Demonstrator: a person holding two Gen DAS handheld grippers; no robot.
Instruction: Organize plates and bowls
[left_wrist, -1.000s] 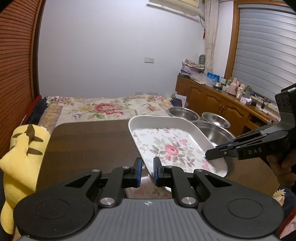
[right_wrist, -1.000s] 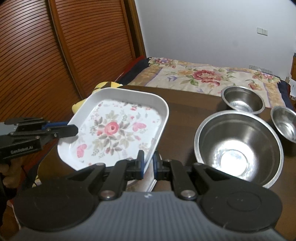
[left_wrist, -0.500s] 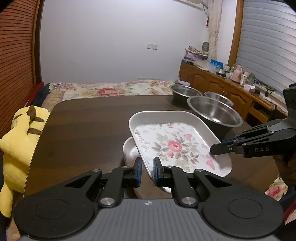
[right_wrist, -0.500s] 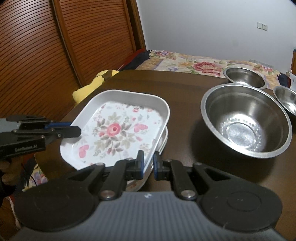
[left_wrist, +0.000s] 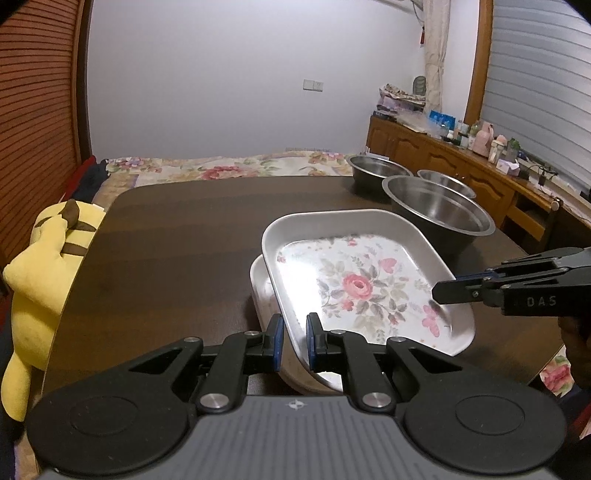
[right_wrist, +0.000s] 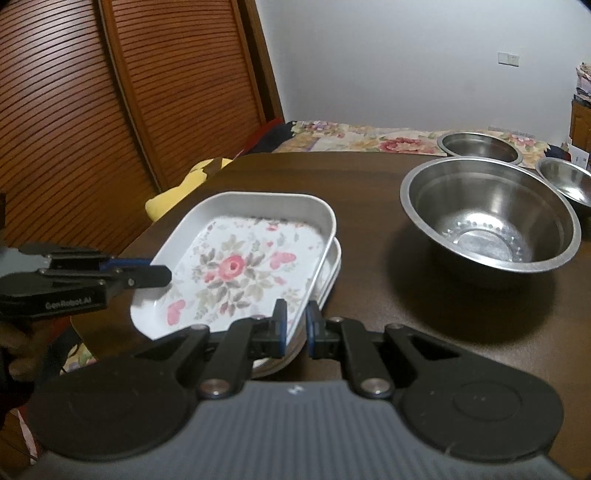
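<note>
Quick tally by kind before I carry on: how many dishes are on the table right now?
Floral plates: 2, the held plate and a second plate under it
Steel bowls: 3, the large bowl, a far bowl and a right-hand bowl
Total: 5

From my left wrist view, the counter (left_wrist: 177, 236) lies bare from nine to twelve o'clock. The floral plate (left_wrist: 354, 280) blocks centre, the large steel bowl (left_wrist: 439, 206) stands just beyond at one o'clock, two smaller bowls (left_wrist: 376, 170) behind it, and a yellow plush (left_wrist: 48, 266) flanks the nine o'clock edge.
</note>
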